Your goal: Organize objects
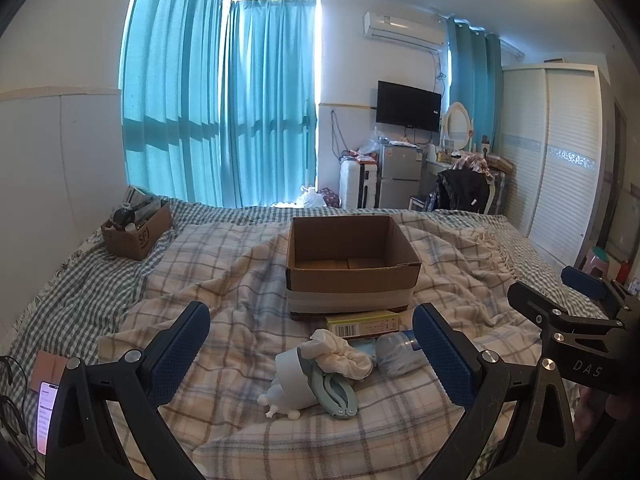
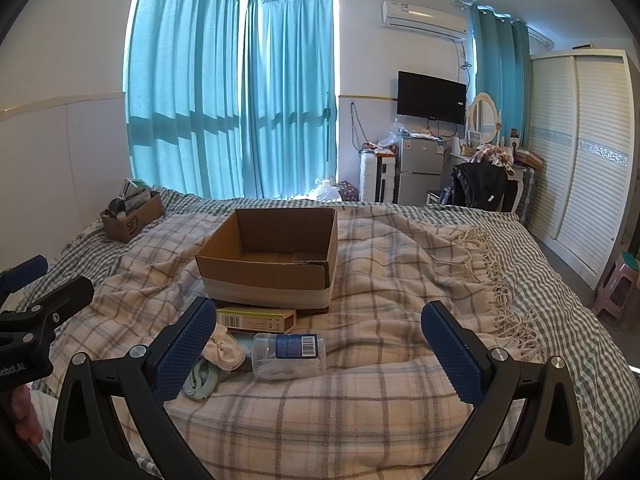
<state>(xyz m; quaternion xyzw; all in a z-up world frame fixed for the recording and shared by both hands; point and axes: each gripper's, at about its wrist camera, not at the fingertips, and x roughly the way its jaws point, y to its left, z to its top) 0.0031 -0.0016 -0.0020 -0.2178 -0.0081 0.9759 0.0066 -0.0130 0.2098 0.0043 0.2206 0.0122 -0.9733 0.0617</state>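
An empty open cardboard box sits on the plaid blanket. In front of it lies a pile: a yellow-green carton, a clear plastic bottle on its side, a white scrunchie, a white cup-shaped toy and a pale green clip. My left gripper is open, hovering just before the pile. My right gripper is open, with the bottle between its fingers' line of sight.
A smaller cardboard box full of items sits at the bed's far left. A lit phone lies on the bed at left. The wardrobe, fridge and pink stool stand beyond the bed.
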